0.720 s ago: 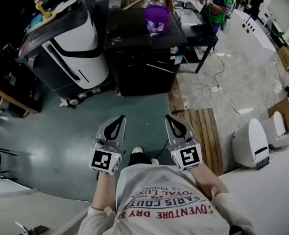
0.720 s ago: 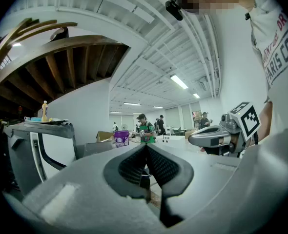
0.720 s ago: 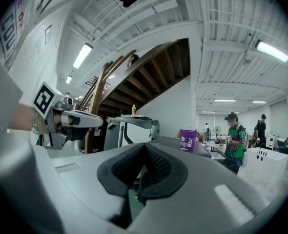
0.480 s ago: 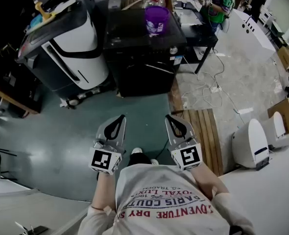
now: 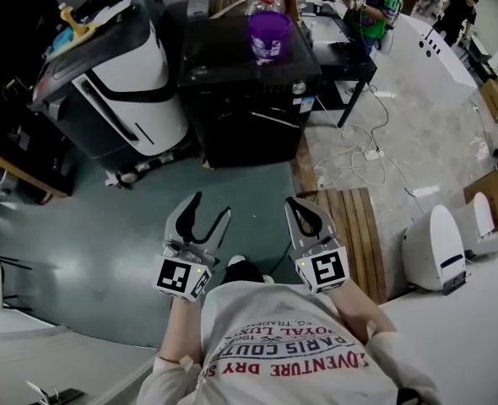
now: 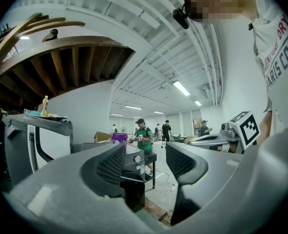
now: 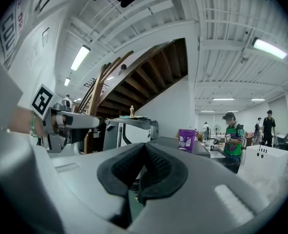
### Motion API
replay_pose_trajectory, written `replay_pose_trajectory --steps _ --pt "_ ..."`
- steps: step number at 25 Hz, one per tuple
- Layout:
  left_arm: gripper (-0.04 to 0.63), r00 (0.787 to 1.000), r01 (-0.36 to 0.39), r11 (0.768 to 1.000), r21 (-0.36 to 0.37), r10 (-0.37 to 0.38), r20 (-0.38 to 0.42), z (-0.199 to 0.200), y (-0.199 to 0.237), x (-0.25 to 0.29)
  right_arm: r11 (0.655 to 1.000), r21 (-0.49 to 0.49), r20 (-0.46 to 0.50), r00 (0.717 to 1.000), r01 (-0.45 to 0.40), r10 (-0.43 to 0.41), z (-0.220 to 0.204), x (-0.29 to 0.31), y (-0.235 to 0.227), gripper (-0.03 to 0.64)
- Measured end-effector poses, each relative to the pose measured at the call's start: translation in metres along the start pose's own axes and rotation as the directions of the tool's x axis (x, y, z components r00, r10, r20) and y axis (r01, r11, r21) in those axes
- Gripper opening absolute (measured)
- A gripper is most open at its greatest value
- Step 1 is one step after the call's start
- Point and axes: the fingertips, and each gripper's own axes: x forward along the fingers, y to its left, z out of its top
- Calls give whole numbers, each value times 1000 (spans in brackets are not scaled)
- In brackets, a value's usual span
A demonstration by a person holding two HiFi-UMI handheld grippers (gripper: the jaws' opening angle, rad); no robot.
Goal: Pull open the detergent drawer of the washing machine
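Note:
A black front-loading machine (image 5: 247, 99) with a knob (image 5: 300, 85) stands ahead of me, a purple tub (image 5: 270, 32) on its top. I cannot make out its detergent drawer. My left gripper (image 5: 208, 207) hangs level above the green floor, well short of the machine, jaws open and empty. My right gripper (image 5: 295, 204) is beside it, jaws shut on nothing. In the left gripper view the open left gripper (image 6: 145, 162) frames the black machine (image 6: 134, 172) and the tub (image 6: 119, 137). The right gripper view shows the right gripper (image 7: 143, 167) closed, with the tub (image 7: 186, 139) beyond.
A tilted white and grey appliance (image 5: 122, 83) stands left of the black machine. A wooden pallet (image 5: 350, 226) and loose cables (image 5: 363, 154) lie at the right, near a white rounded appliance (image 5: 432, 247). People (image 5: 374, 7) stand at a table behind.
The left gripper's jaws have spread apart from shut to open. Both grippers stay in the same place; the right one is unchanged.

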Motion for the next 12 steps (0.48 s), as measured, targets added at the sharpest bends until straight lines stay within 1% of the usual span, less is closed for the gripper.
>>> replay_pose_trajectory --steps 4,7,9,12 --pt "255 1000 -7 998 -63 7 -4 -5 4 6 1000 -2 -6 1000 -4 4 -2 3 -7 0" --pt "255 1000 -12 997 -73 10 -21 -11 14 11 1000 22 -19 1000 3 -3 -8 14 -15 0" --pt "255 999 -20 997 -75 17 -34 -18 28 17 1000 26 -28 1000 1 -1 -13 28 -18 0" --pt "255 999 -21 995 -100 17 -45 -31 52 31 1000 25 -43 999 -6 7 -22 56 -22 0"
